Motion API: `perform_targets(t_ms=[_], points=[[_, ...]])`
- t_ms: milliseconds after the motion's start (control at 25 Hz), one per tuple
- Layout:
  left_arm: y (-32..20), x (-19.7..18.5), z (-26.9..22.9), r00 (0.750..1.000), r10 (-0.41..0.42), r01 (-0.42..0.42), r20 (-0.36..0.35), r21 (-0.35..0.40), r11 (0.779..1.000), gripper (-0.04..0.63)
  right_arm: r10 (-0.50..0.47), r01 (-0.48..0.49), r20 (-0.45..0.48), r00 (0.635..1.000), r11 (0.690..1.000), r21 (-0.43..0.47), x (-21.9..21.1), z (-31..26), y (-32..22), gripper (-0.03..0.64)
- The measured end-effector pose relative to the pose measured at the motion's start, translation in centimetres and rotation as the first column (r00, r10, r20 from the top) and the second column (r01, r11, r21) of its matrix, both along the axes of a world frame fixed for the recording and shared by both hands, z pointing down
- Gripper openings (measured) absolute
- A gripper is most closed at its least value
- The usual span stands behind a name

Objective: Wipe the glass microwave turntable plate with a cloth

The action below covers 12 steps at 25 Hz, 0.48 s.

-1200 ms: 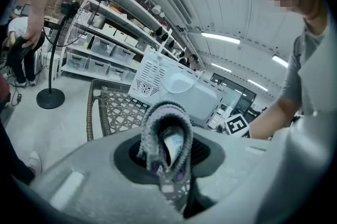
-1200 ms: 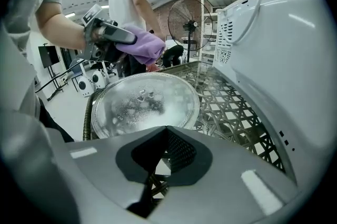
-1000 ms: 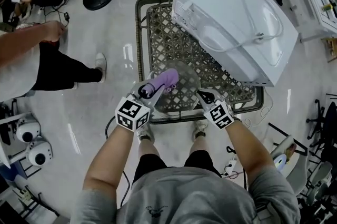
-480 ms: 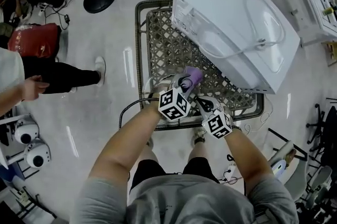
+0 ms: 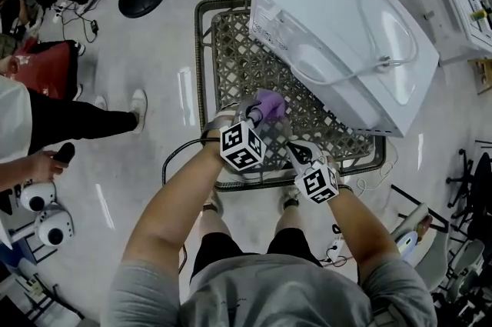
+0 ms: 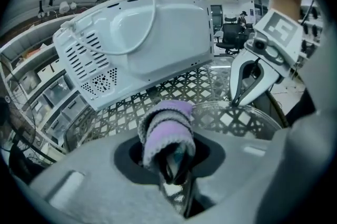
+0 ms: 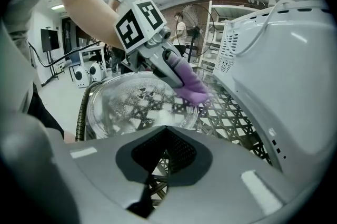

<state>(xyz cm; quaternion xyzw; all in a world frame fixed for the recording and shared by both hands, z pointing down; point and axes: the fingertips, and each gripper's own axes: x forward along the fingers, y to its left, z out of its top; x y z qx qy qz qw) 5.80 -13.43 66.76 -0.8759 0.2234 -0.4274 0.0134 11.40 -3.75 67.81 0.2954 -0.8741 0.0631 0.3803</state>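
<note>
Glass microwave turntable plate [image 7: 131, 104], the clear round one, sits at the near edge of the grey metal lattice table [image 5: 231, 48], right beside the big white microwave [image 5: 338, 33] that's lying on it.

My left gripper [image 6: 174, 163] has its jaws clamped on a bunched purple knitted cloth [image 6: 166, 123], and the cloth is pressing on the plate's far side, next to the microwave. My right gripper [image 7: 164, 162] looks closed, pinching the plate's near rim to steady it.

What worries me is that the rim grip is a thin bite on slick glass. If I push too hard with the cloth, I reckon the plate could twist out of the pinch or skid across the lattice. It's close to the table edge, so a slide towards me could drop it on the floor. The cloth could also snag in the lattice holes.

Writing-wise there's nothing useful. The microwave has a small printed label on its back, too tiny to read. The gripper cubes only carry black-and-white square markers.
</note>
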Motion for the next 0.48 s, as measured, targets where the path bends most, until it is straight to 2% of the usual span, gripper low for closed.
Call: perform_targets(t_ms=[480], points=[[1.5, -11.0, -0.5, 0.992, -0.100, 0.103, 0.078, -0.035, 0.994, 0.097, 0.005, -0.005, -0.005, 1.000, 1.000, 0.005, 0.1, 0.0, 0.0, 0.008]])
